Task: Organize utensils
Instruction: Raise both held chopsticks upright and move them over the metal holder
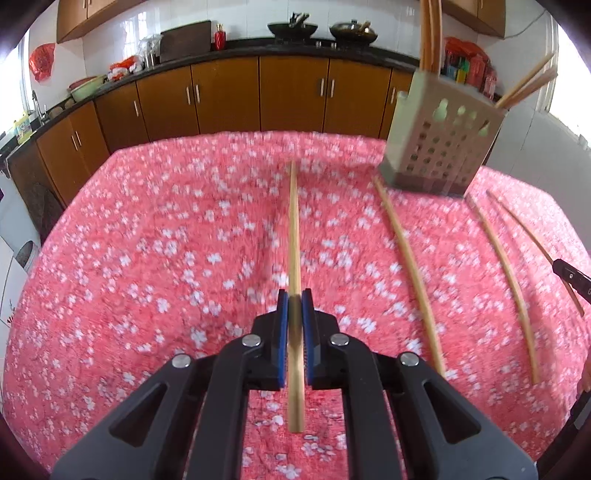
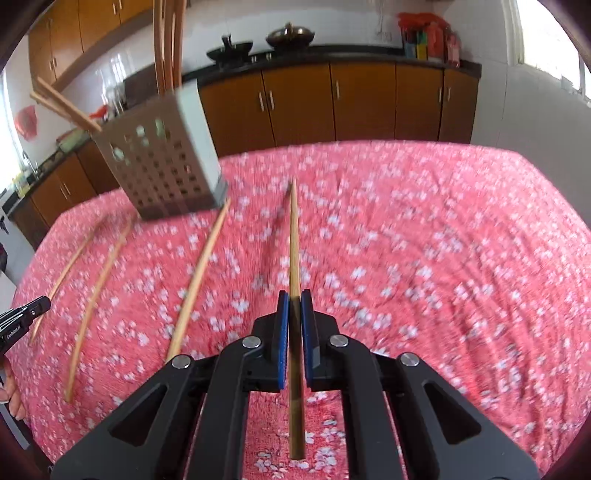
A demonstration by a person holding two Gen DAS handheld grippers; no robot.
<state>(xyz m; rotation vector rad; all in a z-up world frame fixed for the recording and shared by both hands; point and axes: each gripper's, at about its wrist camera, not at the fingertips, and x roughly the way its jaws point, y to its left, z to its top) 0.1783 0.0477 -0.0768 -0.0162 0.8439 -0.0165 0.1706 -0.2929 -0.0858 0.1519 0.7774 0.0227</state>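
My left gripper (image 1: 294, 299) is shut on a bamboo chopstick (image 1: 294, 229) that points straight ahead over the pink flowered tablecloth (image 1: 147, 258). My right gripper (image 2: 294, 299) is shut on another chopstick (image 2: 294, 240) the same way. A beige perforated utensil holder (image 1: 439, 140) (image 2: 166, 162) stands at the far side, between the two grippers, with several chopsticks (image 1: 430, 33) sticking out of it. Two loose chopsticks (image 1: 406, 273) (image 1: 506, 280) lie on the cloth in front of it. The right gripper's tip (image 1: 569, 277) shows at the left wrist view's right edge.
Brown cabinets (image 1: 229, 96) under a dark counter with two woks (image 1: 291, 27) run behind the table. The table's far edge (image 2: 369, 146) lies just beyond the holder. A person's hand (image 2: 11, 391) and the left gripper's tip (image 2: 26, 314) sit at the right wrist view's left edge.
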